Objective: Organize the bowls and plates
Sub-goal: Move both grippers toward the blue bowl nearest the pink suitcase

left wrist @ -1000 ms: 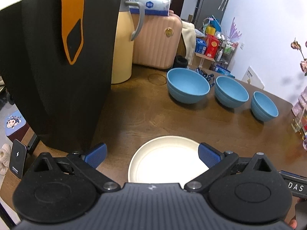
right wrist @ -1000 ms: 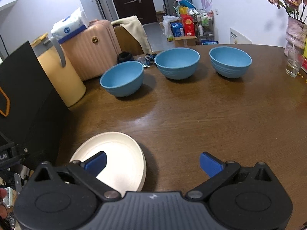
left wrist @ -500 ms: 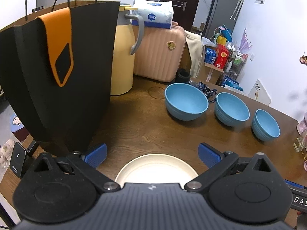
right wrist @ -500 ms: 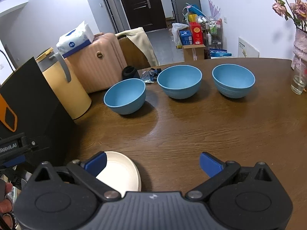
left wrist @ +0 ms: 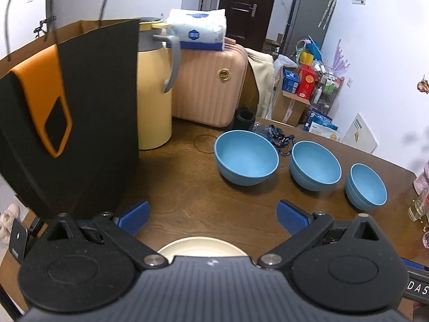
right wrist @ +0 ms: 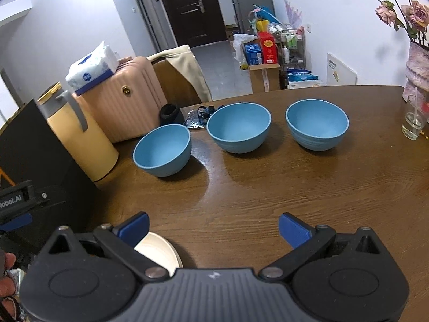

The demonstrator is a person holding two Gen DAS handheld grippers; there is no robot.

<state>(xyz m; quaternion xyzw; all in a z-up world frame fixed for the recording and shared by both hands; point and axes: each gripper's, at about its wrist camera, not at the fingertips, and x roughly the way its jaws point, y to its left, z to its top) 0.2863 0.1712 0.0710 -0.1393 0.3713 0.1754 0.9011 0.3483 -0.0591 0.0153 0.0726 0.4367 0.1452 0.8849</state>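
above the table (left wrist: 187, 187), both tongs wide open and empty, pulled back, cream plate (left wrist: 201, 247) now mostly hidden

Left tool (left wrist: 211, 216), right tool (right wrist: 213, 226): black ribbed bodies, round pivot discs, silver screws, blue ridged pads (left wrist: 292, 220).

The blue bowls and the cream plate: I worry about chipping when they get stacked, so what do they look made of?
The three blue bowls look like matte plastic or a fibre composite: even colour, no glaze glare, faint ridges on the outside. The cream plate has a similar dull, thin-rimmed look, though only part of it shows. Ceramic cannot be ruled out.
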